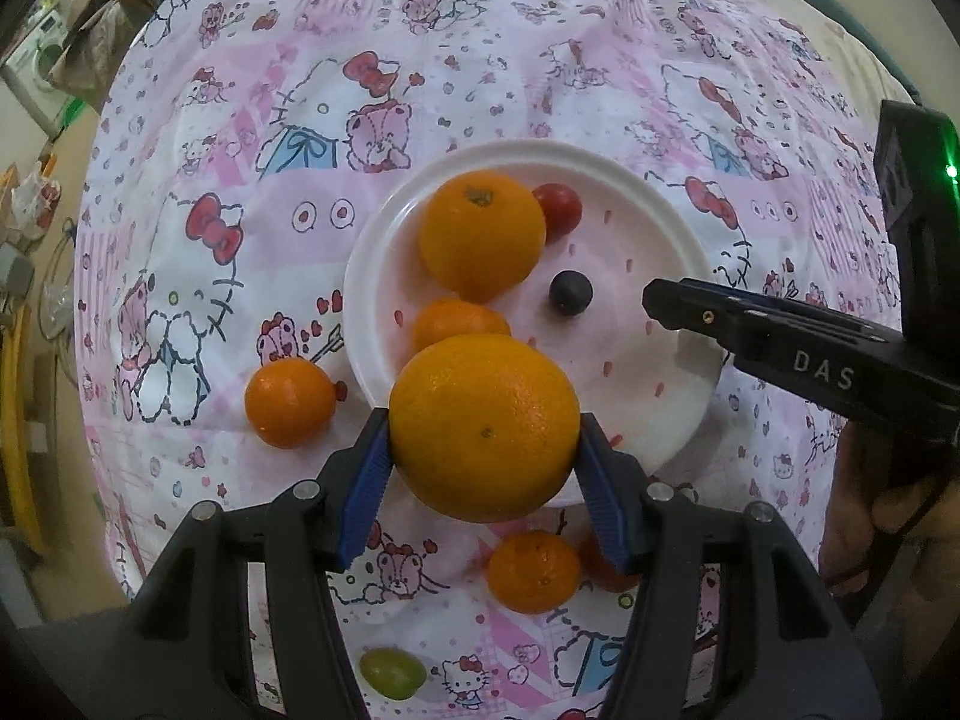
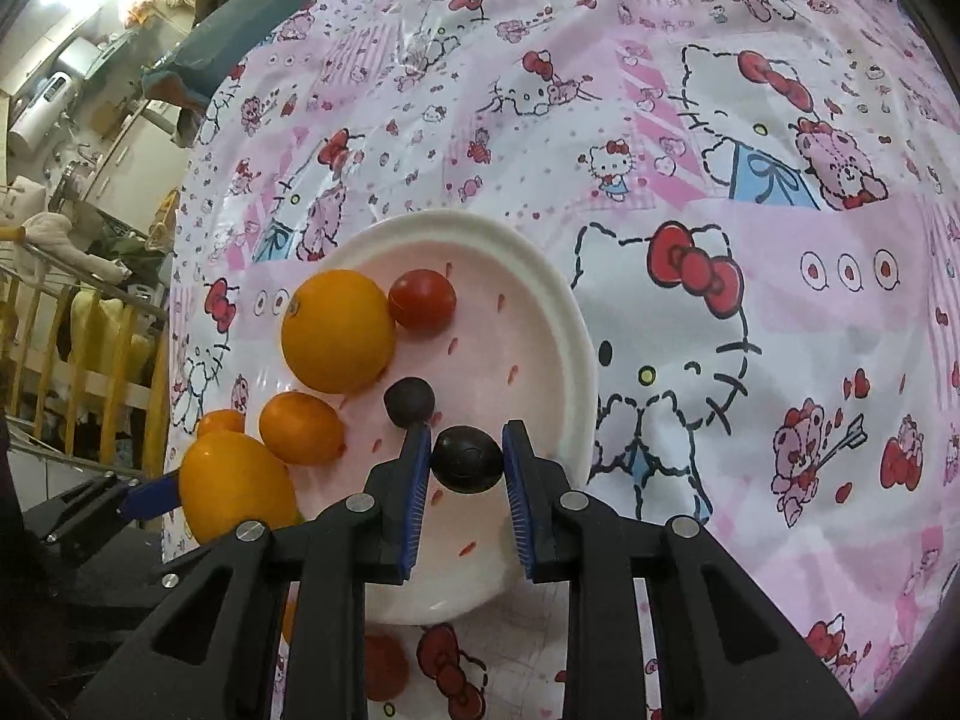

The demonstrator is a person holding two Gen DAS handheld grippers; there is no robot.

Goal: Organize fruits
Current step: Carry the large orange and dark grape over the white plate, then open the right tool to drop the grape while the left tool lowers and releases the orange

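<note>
The left tongs (image 1: 485,456) are closed on a large orange (image 1: 483,427), one blue pad pressed to each side of it, and they carry it above the near edge of a white plate (image 1: 672,222). The right tongs (image 2: 467,463) have a small dark round fruit (image 2: 467,459) between their blue pads; the left pad lies against it, while on the right a sliver of gap seems to show, so I cannot tell whether they truly grip it. That fruit hangs over the plate's inside, near its front.

On the plate lie a second large orange (image 1: 482,235), a small red tomato (image 1: 559,209) touching it on the right, a small mandarin (image 1: 459,324) just below it, and another dark round fruit (image 1: 570,293) sitting apart toward the plate's middle. From the left wrist view the right tongs come in from the right edge, their tip over the plate's rim.

Off the plate, on the worktop's pink cartoon-cat cloth (image 1: 540,48), a mandarin (image 1: 290,402) lies just beside the plate's left rim, another mandarin (image 1: 534,570) sits near the bottom under the left tongs with a reddish fruit half hidden at its right, and a green grape (image 1: 391,673) lies further down the picture, well apart
</note>
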